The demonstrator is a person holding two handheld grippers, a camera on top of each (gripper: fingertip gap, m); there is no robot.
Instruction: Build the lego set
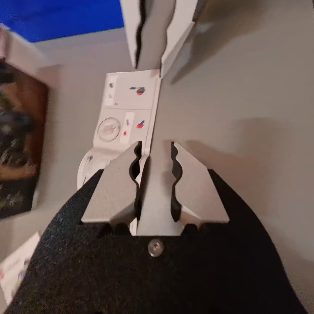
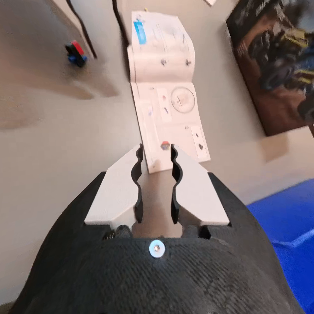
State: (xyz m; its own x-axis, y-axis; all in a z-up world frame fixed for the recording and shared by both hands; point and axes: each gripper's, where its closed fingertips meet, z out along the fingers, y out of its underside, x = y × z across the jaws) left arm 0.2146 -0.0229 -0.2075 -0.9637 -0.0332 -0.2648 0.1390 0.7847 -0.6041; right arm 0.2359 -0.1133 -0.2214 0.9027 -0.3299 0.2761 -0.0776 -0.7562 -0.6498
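Note:
The open instruction booklet (image 1: 129,108) lies flat on the grey table, and it also shows in the right wrist view (image 2: 169,105). My left gripper (image 1: 156,144) is open and empty, just above the booklet's near right edge. My right gripper (image 2: 156,146) is open and empty over the booklet's near end; it shows from the far side in the left wrist view (image 1: 148,66). A small assembly of red, black and blue pieces (image 2: 76,54) sits on the table to the left of the booklet, beside the left gripper's fingers (image 2: 81,25).
The dark set box (image 1: 18,136) lies left of the booklet, and it shows at the right in the right wrist view (image 2: 275,64). A blue bin (image 2: 285,229) is near my right gripper. A loose printed sheet (image 1: 15,265) lies at the lower left. The tips of one gripper are about 10 cm away from the tips of the other.

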